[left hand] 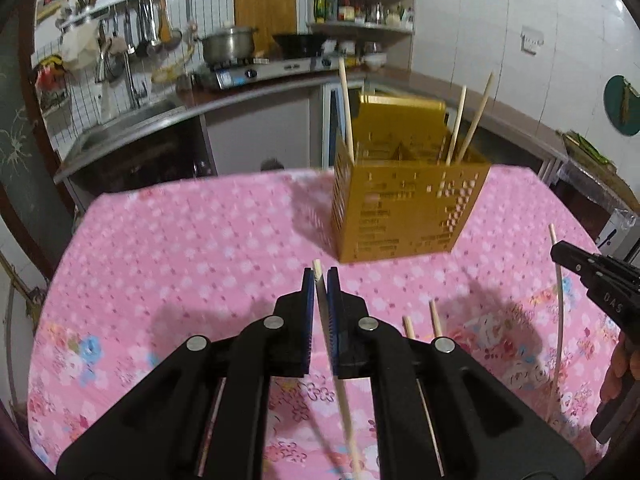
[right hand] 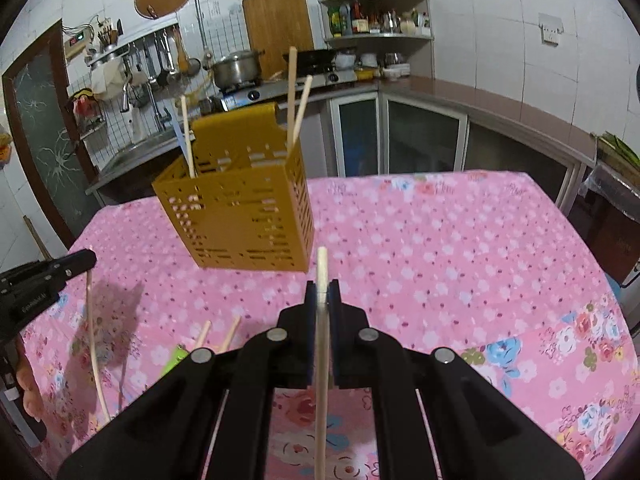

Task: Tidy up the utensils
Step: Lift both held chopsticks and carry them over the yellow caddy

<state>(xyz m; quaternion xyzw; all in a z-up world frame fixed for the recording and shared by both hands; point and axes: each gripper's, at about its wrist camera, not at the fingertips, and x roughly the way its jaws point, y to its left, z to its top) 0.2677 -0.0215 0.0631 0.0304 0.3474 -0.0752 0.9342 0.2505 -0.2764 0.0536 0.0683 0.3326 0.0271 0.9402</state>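
Note:
A yellow perforated utensil holder (left hand: 404,204) stands on the pink floral tablecloth (left hand: 192,248) with three wooden chopsticks (left hand: 456,128) upright in it. It also shows in the right wrist view (right hand: 240,216). My left gripper (left hand: 321,280) is shut on a chopstick (left hand: 326,328), held above the table short of the holder. My right gripper (right hand: 322,292) is shut on another chopstick (right hand: 322,340), to the right of the holder. Two more chopsticks (left hand: 424,324) lie on the cloth between the grippers, also in the right wrist view (right hand: 218,334).
A green lighter-like object (right hand: 176,358) lies on the cloth near the loose chopsticks. Behind the table runs a kitchen counter (right hand: 460,100) with a sink (left hand: 128,124), a stove and a pot (left hand: 228,44). The table edge (right hand: 592,240) drops off at right.

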